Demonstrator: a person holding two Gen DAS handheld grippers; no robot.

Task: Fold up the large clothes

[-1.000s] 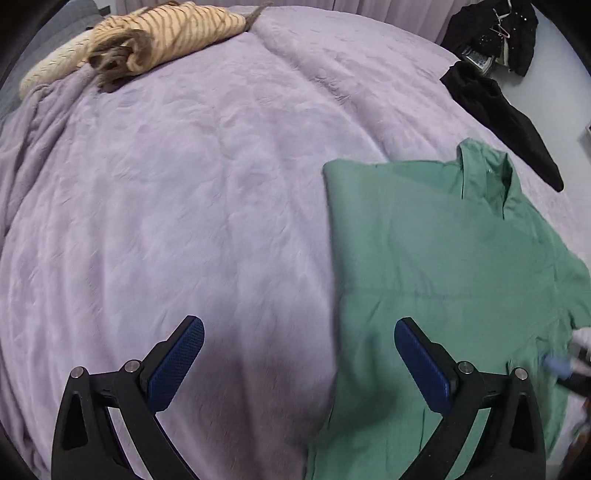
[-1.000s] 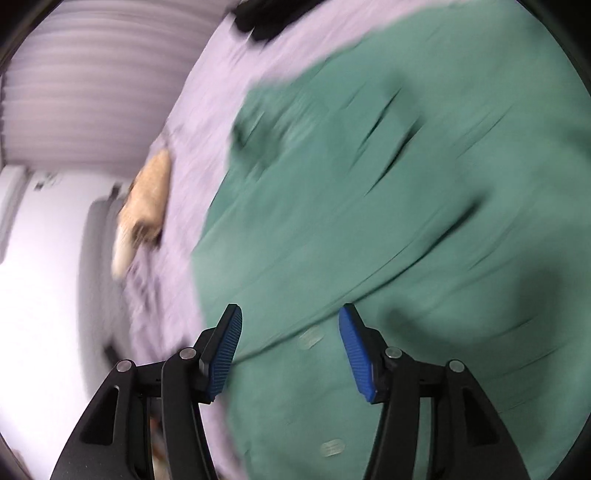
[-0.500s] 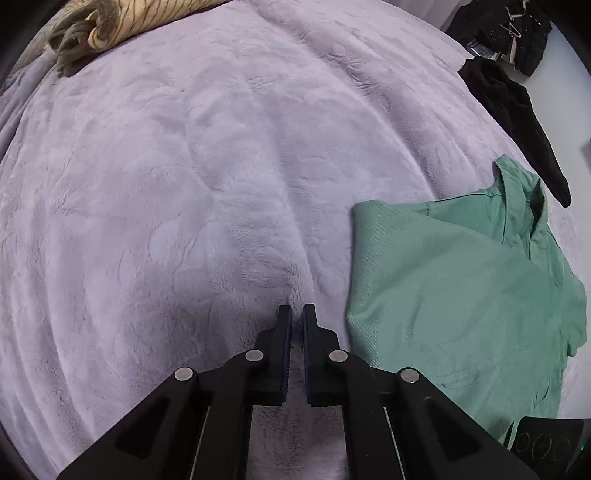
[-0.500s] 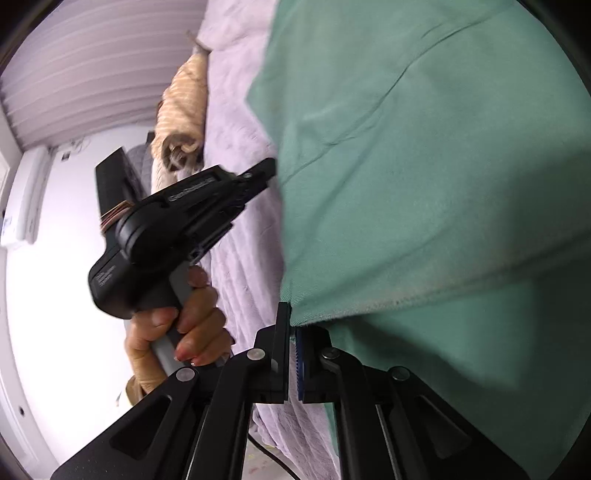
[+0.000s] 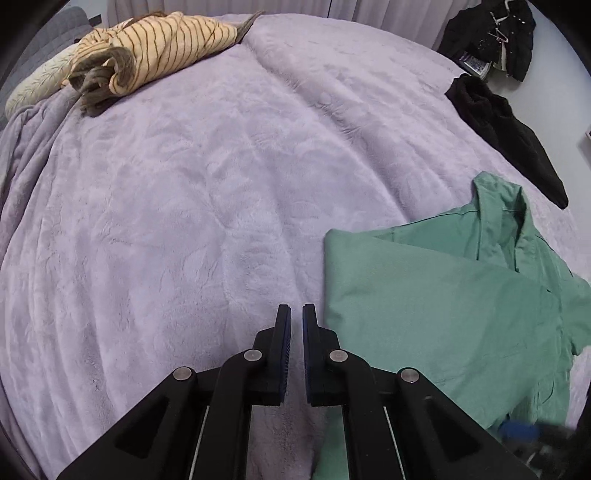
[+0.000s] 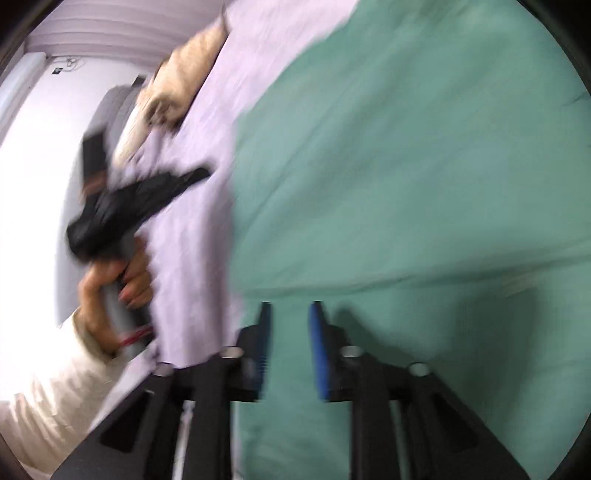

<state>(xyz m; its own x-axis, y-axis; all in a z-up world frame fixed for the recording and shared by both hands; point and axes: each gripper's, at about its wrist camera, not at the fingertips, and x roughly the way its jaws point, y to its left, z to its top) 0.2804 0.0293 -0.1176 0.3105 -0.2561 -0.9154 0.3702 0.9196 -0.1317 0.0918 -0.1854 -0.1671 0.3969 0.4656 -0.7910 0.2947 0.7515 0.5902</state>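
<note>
A green collared shirt (image 5: pixel 443 306) lies partly folded on the lilac bedspread (image 5: pixel 221 192), at the right of the left wrist view. My left gripper (image 5: pixel 296 314) is shut and empty, just left of the shirt's folded edge. In the blurred right wrist view the shirt (image 6: pixel 406 166) fills most of the frame. My right gripper (image 6: pixel 290 314) is slightly open and empty, close over the shirt's near fold. The left gripper (image 6: pixel 199 173) shows there too, held in a hand over the bedspread (image 6: pixel 192 229).
A striped yellow garment (image 5: pixel 155 48) lies bunched at the bed's far left, by a pale pillow (image 5: pixel 33 85). A black garment (image 5: pixel 506 129) hangs over the bed's right edge. More dark clothes (image 5: pixel 495 33) lie on the floor beyond.
My right gripper has let go of the shirt's fold and opened a little, moving fast. My left gripper shut earlier, stays shut and has drawn back from the shirt.
</note>
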